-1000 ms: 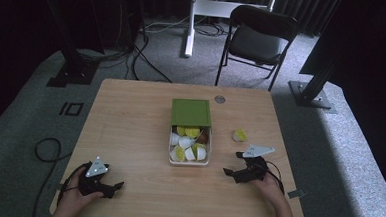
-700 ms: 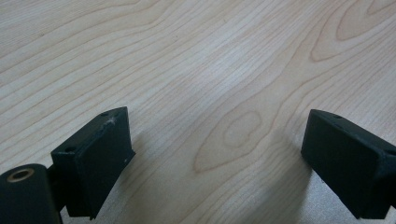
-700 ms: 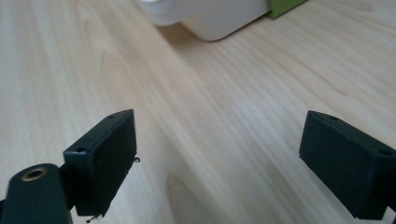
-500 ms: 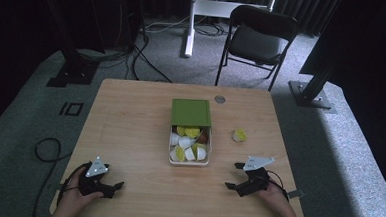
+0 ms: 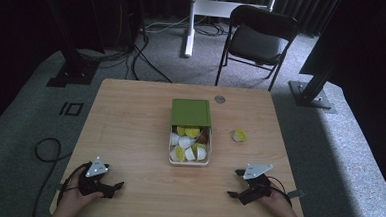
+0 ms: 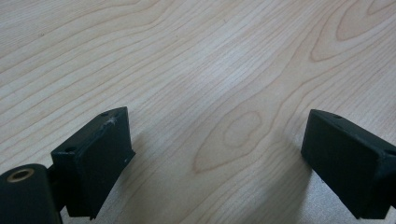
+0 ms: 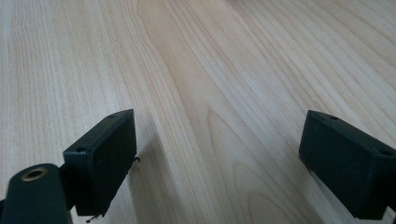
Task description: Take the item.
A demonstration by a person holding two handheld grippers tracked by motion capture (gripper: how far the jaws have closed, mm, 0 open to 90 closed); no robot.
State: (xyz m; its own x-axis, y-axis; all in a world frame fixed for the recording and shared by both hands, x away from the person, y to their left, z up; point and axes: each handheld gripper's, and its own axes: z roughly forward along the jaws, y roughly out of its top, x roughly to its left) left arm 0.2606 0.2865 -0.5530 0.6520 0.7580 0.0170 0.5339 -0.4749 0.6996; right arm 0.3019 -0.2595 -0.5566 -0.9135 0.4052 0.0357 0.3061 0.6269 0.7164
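A white box [image 5: 188,161] with a green lid [image 5: 191,112] slid halfway back stands at the middle of the wooden table [image 5: 130,120]. Several yellow-green and white round capsules [image 5: 188,147] lie inside it. One more capsule [image 5: 239,135] lies loose on the table to the box's right. My left gripper [image 5: 118,187] rests near the front left edge, open, with bare wood between its jaws [image 6: 215,154]. My right gripper [image 5: 234,183] rests near the front right edge, open too, its jaws wide over bare wood [image 7: 217,154].
A small round grommet [image 5: 220,99] sits in the table's far edge. Beyond the table stands a black folding chair [image 5: 257,39]. Cables [image 5: 144,46] run over the grey carpet, and black stand bases [image 5: 70,74] flank the table.
My right gripper has drawn back from near the loose capsule toward the front right edge and settled there. The left gripper has hardly moved.
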